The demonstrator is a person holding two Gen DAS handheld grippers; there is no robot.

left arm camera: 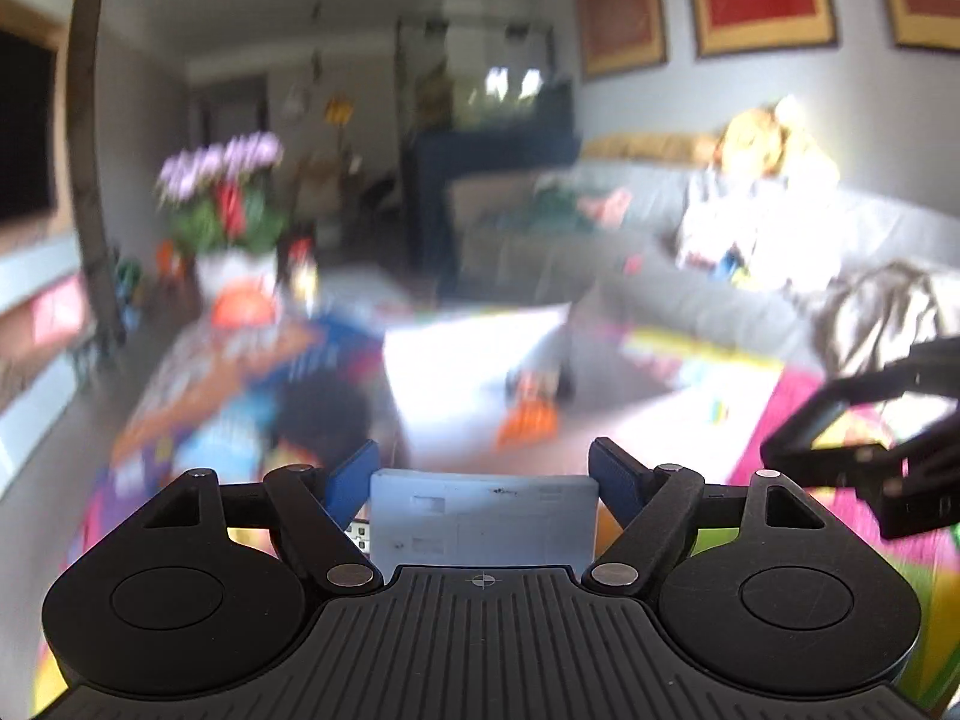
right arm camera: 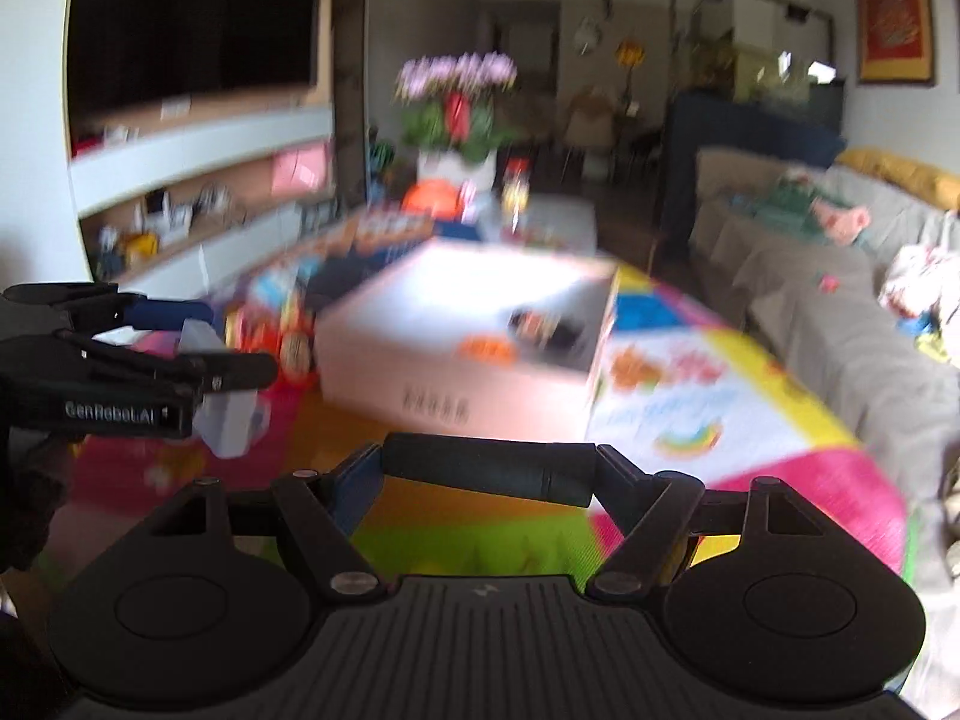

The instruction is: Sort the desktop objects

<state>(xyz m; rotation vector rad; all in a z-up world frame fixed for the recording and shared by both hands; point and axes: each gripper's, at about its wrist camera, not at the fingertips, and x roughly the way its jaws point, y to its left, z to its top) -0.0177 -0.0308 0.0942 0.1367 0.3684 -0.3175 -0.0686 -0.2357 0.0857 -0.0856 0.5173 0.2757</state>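
White box [right arm camera: 462, 354] ahead, seemingly apart from both loaded grippers

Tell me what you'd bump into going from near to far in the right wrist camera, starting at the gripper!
Right gripper clamping a black cylinder → white open box on the colorful mat → white pot of pink flowers → dining chairs, blurry, at the back of the room.
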